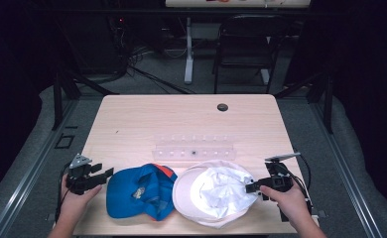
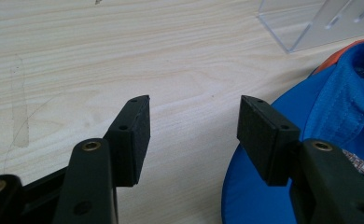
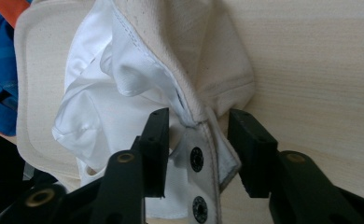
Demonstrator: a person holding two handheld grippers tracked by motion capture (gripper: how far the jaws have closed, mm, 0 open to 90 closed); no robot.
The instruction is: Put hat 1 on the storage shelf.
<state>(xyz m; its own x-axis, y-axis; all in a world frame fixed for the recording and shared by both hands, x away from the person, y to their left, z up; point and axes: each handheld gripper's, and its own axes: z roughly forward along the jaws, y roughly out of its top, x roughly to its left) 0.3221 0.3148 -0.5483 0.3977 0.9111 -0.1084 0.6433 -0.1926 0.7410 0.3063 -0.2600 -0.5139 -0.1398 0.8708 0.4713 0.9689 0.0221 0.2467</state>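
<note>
My left gripper (image 1: 102, 174) is low over the table (image 1: 181, 121), just beside the brim of the blue cap (image 1: 139, 192). Its jaws stand apart and between them there is only bare wood; the right jaw hangs over the edge of the blue brim. The blue cap lies upside down, with an orange part at its far side. On it I see a small patterned patch (image 2: 360, 164), but it is cut off by my jaw and I cannot read anything on it.

My right gripper (image 1: 251, 187) is at the back edge of the white cap (image 1: 211, 193), which lies next to the blue one, the two touching. The jaws are open with the cap's strap (image 3: 203, 154) between them; I cannot tell whether they touch it. The strap carries two dark snap buttons (image 3: 196, 159); their marking is too small to read.

Behind the caps is a clear plastic rack (image 1: 194, 148), hard to make out against the wood.
</note>
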